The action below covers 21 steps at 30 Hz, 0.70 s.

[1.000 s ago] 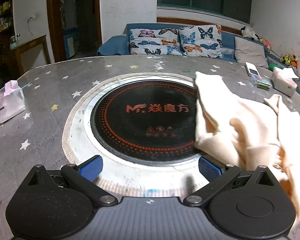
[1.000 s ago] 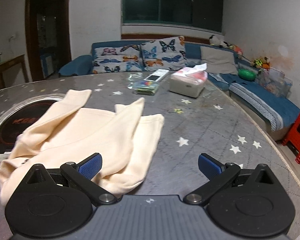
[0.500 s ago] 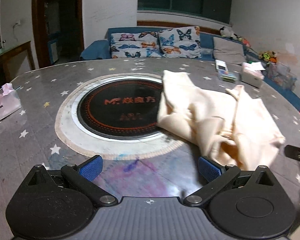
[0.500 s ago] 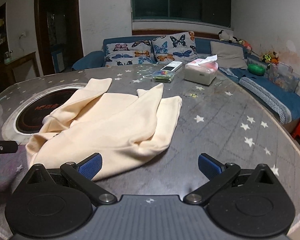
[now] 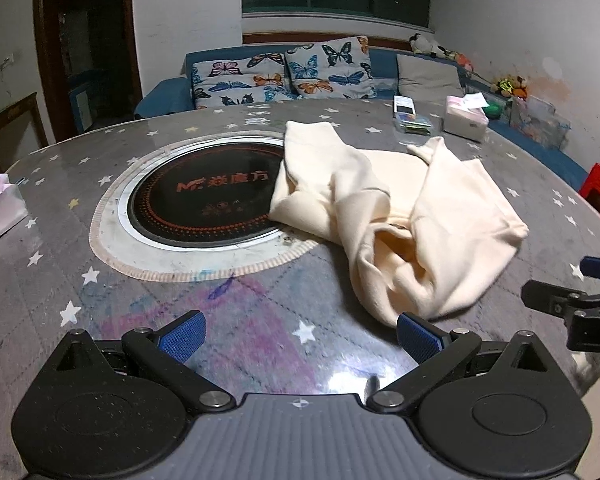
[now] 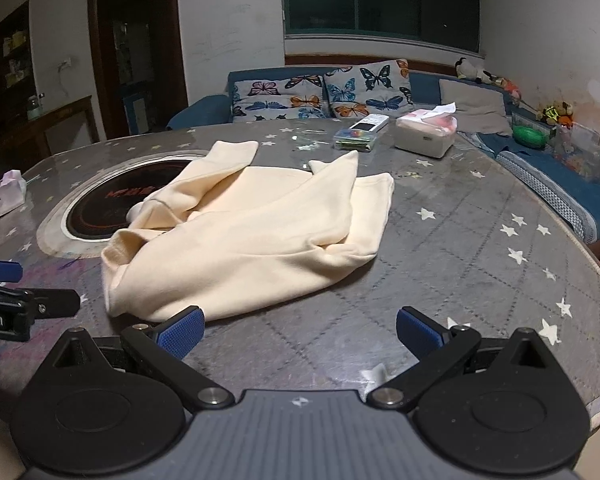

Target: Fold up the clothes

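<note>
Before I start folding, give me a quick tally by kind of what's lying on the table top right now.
Cream garment: 1
Tissue box: 1
Remote control: 1
Small clear box with colourful contents: 1
Pink-white gift bag: 1
Total: 5
Both the left gripper and the right gripper are open and empty.

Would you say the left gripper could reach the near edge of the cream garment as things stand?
Probably yes: the left gripper is open, and only bare table lies between it and the garment.
</note>
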### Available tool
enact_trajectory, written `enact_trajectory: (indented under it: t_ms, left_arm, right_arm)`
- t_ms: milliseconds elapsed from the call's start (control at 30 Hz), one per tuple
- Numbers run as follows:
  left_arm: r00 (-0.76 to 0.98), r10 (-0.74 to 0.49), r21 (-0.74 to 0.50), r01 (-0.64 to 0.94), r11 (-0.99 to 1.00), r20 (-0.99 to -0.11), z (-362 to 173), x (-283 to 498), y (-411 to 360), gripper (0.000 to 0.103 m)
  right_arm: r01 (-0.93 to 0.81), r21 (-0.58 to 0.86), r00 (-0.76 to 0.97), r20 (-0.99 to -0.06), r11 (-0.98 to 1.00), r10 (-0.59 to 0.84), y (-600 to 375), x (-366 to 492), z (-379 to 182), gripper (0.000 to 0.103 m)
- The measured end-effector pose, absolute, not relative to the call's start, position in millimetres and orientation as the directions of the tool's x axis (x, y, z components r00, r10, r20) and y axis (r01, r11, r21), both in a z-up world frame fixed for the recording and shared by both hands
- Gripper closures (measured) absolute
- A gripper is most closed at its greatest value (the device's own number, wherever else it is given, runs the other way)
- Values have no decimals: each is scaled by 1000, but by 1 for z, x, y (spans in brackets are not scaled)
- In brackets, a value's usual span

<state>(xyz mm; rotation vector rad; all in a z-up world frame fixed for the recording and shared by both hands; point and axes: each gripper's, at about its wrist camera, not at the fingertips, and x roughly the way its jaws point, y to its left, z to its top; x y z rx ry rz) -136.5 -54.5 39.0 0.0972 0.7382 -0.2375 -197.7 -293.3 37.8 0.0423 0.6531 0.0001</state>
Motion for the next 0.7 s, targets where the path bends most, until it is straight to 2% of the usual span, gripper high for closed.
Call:
enact_trajectory:
  t_ms: [700]
  left_arm:
    - [707, -194, 19, 282, 959, -681, 35, -146, -64, 0]
  right_arm:
    - [-18, 43, 790, -612, 999, 41, -284, -202, 34, 0]
